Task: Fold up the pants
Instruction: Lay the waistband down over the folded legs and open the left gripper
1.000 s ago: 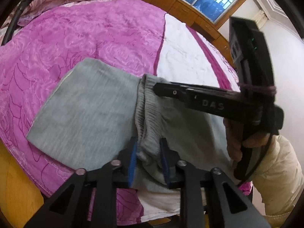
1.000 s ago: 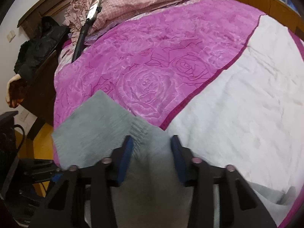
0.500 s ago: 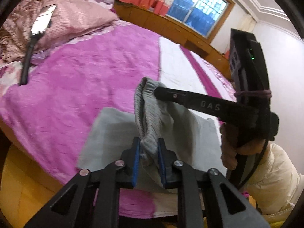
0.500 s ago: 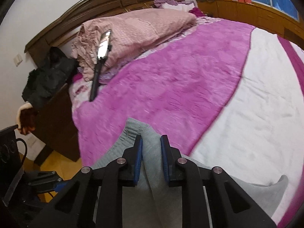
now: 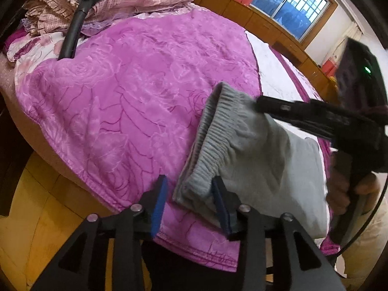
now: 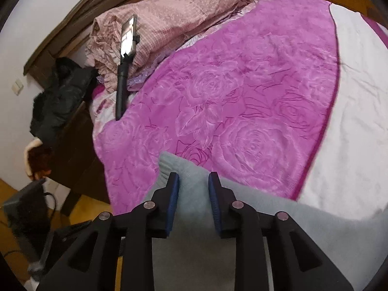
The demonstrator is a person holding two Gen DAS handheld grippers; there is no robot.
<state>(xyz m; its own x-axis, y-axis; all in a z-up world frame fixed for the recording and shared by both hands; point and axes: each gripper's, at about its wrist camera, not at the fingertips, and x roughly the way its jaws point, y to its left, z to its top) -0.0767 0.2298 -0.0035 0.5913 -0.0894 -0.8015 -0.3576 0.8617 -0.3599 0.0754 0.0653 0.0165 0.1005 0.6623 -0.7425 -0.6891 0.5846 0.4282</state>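
With the left tool [image 5: 189, 198] just spread and slack around the pants [image 5: 245, 150] waistband corner, and the right tool [image 6: 193, 189] pinching the far corner over the bed [image 5: 126, 101], the fold could sag and skew.

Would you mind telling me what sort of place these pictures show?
Most likely a home bedroom: a wide bed under a pink rose-patterned blanket, a wooden headboard with a pillow against it, and a curtained window.
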